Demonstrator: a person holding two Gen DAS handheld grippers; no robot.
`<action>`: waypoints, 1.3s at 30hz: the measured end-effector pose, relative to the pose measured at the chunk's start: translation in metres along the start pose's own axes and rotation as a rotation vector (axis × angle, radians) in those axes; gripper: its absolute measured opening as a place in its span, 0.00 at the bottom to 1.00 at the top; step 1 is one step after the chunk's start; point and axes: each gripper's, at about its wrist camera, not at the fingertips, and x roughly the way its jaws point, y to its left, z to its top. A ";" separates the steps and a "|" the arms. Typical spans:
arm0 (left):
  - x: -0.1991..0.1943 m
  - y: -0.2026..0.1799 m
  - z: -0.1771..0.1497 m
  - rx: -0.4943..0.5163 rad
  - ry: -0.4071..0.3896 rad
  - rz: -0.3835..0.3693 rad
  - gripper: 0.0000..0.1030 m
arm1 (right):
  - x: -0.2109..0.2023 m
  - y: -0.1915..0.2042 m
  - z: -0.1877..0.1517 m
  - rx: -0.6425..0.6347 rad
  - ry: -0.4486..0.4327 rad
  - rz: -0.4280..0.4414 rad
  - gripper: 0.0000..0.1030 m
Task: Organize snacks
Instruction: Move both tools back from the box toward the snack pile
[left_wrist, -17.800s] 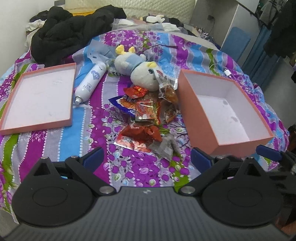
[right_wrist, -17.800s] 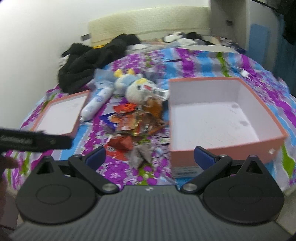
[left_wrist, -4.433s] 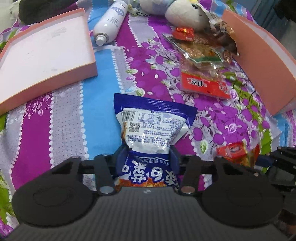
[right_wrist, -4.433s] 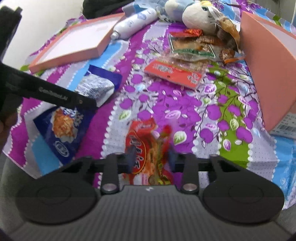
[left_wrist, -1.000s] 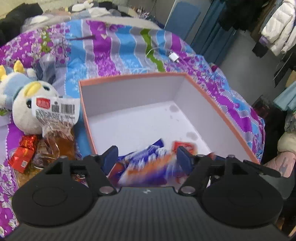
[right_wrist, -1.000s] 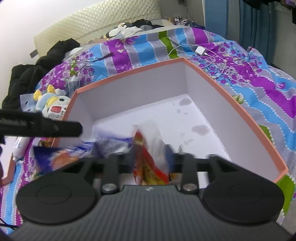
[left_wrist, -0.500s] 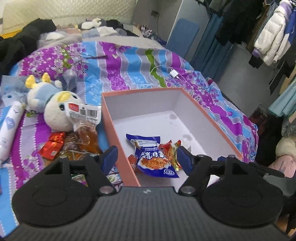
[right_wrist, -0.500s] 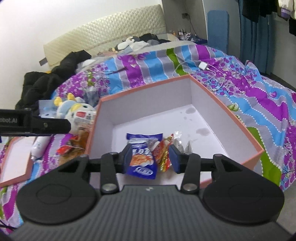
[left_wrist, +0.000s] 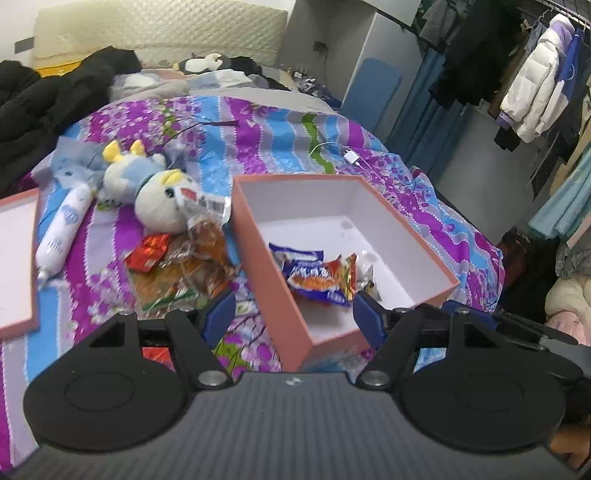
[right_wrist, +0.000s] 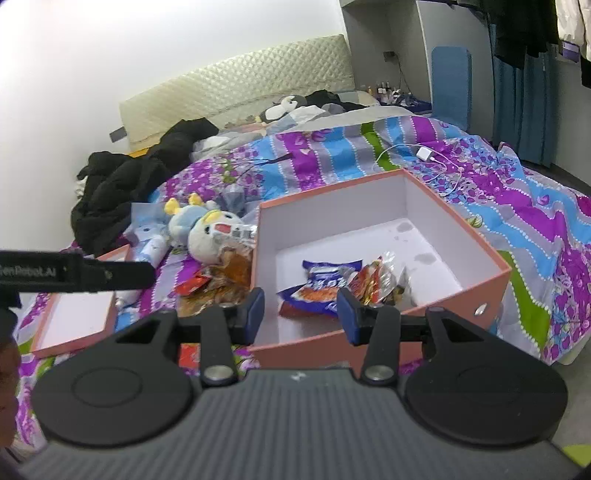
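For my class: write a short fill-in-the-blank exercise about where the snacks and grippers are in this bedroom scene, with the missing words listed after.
1. The blue snack bag lies inside the pink ____.
2. The left gripper holds ____.
3. Snack packets still on the bedspread lie between the box and the white ____.
4. The right gripper has its jaws ____.

Missing words: box; nothing; bottle; open

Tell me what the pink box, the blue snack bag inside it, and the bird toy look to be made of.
Pink box: likely rigid paperboard, matte; straight thin walls, crisp corners, white lining.
Blue snack bag: glossy printed plastic film, judging by its crinkles and sheen.
Bird toy: soft plush fabric, fuzzy and rounded, probably stuffed.
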 end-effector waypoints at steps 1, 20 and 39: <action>-0.005 0.001 -0.005 -0.007 -0.001 0.001 0.73 | -0.004 0.003 -0.002 -0.004 -0.002 0.002 0.45; -0.072 0.032 -0.080 -0.084 -0.028 0.068 0.72 | -0.044 0.052 -0.058 -0.106 0.023 0.083 0.45; -0.051 0.076 -0.099 -0.163 0.037 0.098 0.73 | -0.020 0.068 -0.076 -0.135 0.099 0.098 0.45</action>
